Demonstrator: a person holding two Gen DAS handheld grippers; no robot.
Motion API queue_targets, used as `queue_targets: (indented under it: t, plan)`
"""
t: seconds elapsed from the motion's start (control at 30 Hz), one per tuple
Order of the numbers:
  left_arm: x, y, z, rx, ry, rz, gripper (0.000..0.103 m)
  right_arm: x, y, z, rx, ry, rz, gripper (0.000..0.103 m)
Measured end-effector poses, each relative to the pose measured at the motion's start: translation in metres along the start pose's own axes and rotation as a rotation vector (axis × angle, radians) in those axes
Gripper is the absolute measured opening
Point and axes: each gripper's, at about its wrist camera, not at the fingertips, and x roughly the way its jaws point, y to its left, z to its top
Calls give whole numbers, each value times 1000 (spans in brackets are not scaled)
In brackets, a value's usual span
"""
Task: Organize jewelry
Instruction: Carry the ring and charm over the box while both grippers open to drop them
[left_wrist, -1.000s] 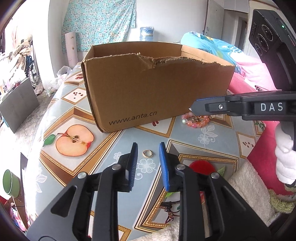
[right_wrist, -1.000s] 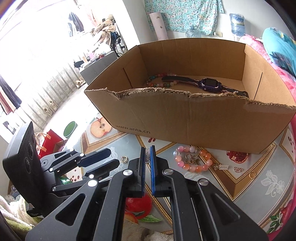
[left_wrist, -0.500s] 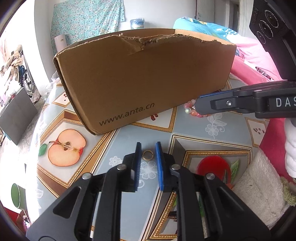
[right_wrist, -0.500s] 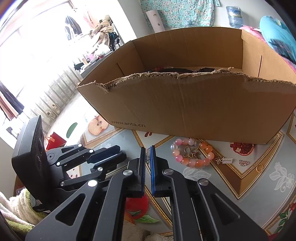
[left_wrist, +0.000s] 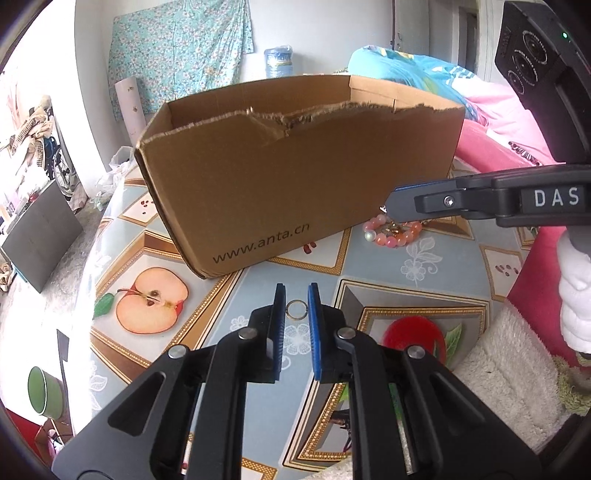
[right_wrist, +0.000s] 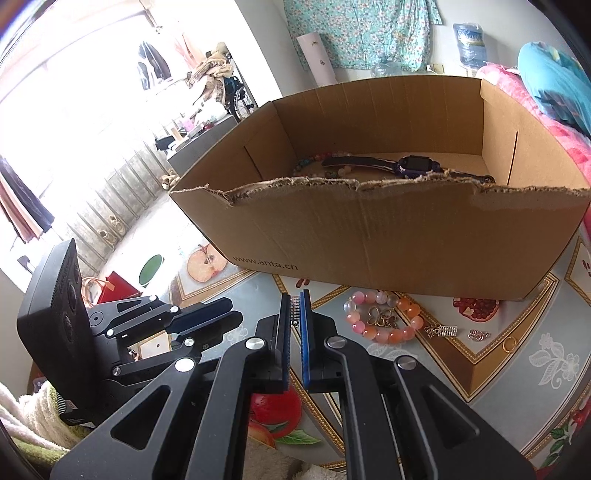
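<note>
While between left tongs (left_wrist: 296, 292), one ring (left_wrist: 296, 317).

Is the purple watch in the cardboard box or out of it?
In. The purple watch lies on the floor of the cardboard box, beside a beaded bracelet.

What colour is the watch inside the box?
Purple body with a dark strap; the watch shows best in the right wrist view.

jaws pinch small silver trinket (right_wrist: 294, 307)
</note>
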Motion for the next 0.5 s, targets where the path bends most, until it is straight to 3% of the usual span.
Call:
queue_targets:
  t: [0.13,0.33,0.43,0.5]
  plan:
    - [-34,0,16,-2,-89,-12,11,-24,11,13,-37,-58,17,5]
    - [-68,11,69,-19,-234,-48,11,-53,23,58,-91,-169,62,5]
    - [-58,19,97,-25,-231,-63,11,-44,20,86,-92,-160,75,5]
    - [-38,27,112,-36,-179,-65,11,-26,11,105,-60,-105,91,5]
